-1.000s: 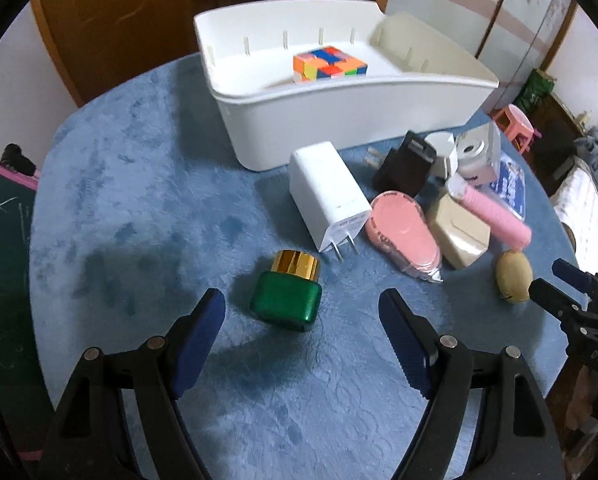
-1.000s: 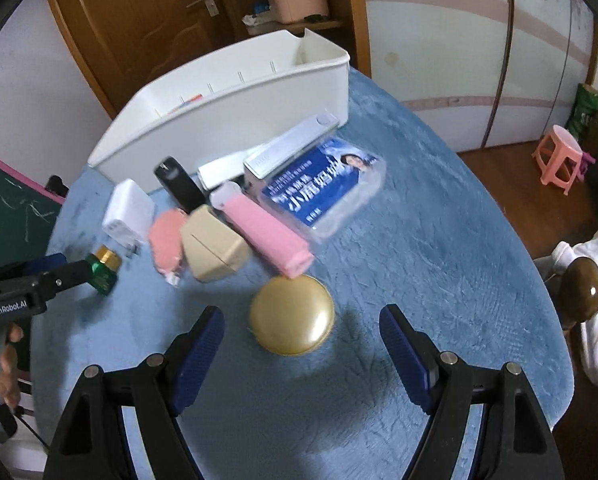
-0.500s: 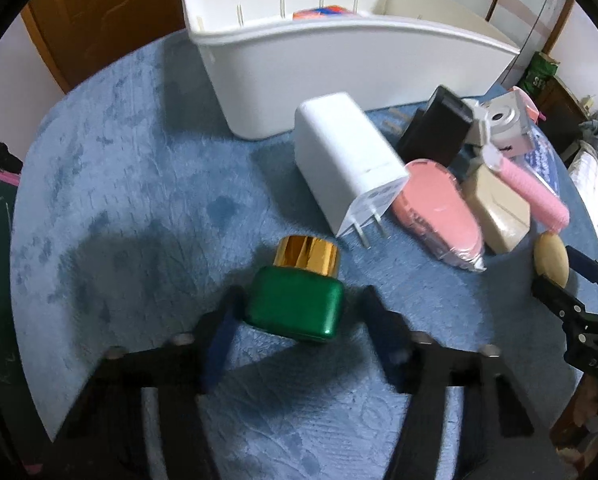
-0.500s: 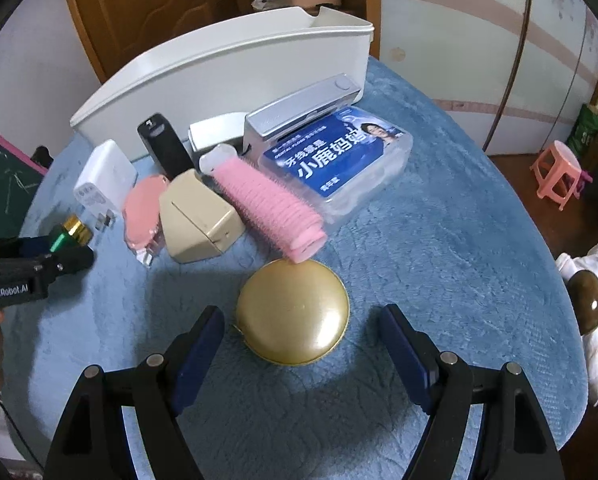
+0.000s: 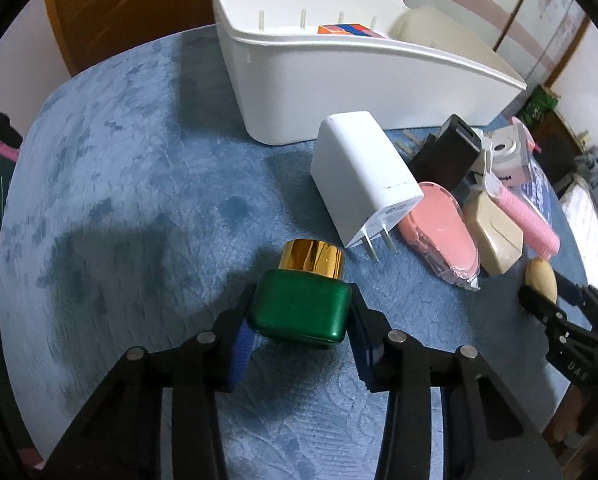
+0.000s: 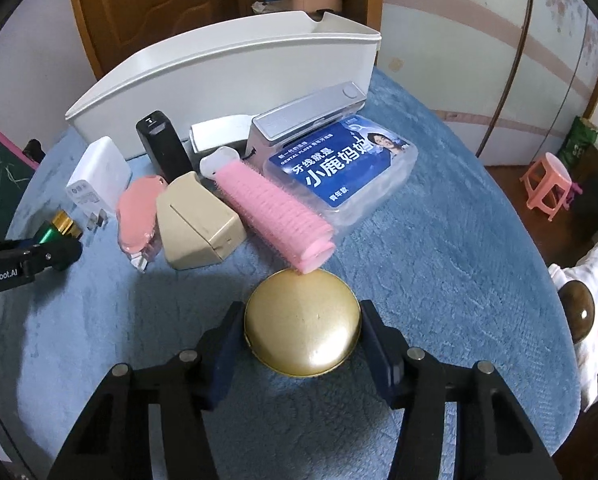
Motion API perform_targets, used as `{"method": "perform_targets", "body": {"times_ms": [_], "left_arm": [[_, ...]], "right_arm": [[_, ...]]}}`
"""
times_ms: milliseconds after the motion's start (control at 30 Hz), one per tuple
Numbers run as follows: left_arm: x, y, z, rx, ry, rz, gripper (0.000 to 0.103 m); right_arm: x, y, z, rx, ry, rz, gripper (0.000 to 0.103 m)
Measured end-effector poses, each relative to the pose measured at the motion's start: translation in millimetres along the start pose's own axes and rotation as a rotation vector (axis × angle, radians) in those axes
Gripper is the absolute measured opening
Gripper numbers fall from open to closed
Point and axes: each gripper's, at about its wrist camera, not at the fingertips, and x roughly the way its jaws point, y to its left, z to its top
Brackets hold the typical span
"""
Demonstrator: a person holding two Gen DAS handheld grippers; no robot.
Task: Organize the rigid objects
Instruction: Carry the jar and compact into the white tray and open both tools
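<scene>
My left gripper [image 5: 299, 344] is shut on a green bottle with a gold cap [image 5: 301, 304] that lies on the blue tablecloth. My right gripper [image 6: 301, 344] is shut on a round gold case [image 6: 302, 322]. The white bin [image 5: 339, 76] stands behind with a coloured cube [image 5: 349, 30] inside. The left gripper and bottle [image 6: 57, 228] also show at the far left of the right wrist view. The right gripper and the gold case [image 5: 541, 282] show at the right of the left wrist view.
Between the grippers and the bin lie a white charger [image 5: 359, 176], a pink case [image 5: 443, 236], a beige box [image 6: 197, 226], a pink roller [image 6: 275, 216], a black block [image 6: 163, 150], a blue-labelled clear box [image 6: 339, 164] and a grey device [image 6: 307, 120].
Both grippers moved forward and closed: the left onto the green bottle, the right onto the gold case. Both were open a second ago.
</scene>
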Motion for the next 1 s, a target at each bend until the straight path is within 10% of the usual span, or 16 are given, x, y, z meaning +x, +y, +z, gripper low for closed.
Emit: {"method": "perform_targets", "body": {"times_ms": [500,1000], "left_arm": [[-82,-42,9,0.081,-0.093,-0.016,0.045],[-191,-65,119,0.133,-0.25,-0.013,0.045]], "right_arm": [[-72,15,26,-0.048,-0.1,0.105,0.056],[-196,32,142,-0.215,-0.304,0.146,0.056]]}}
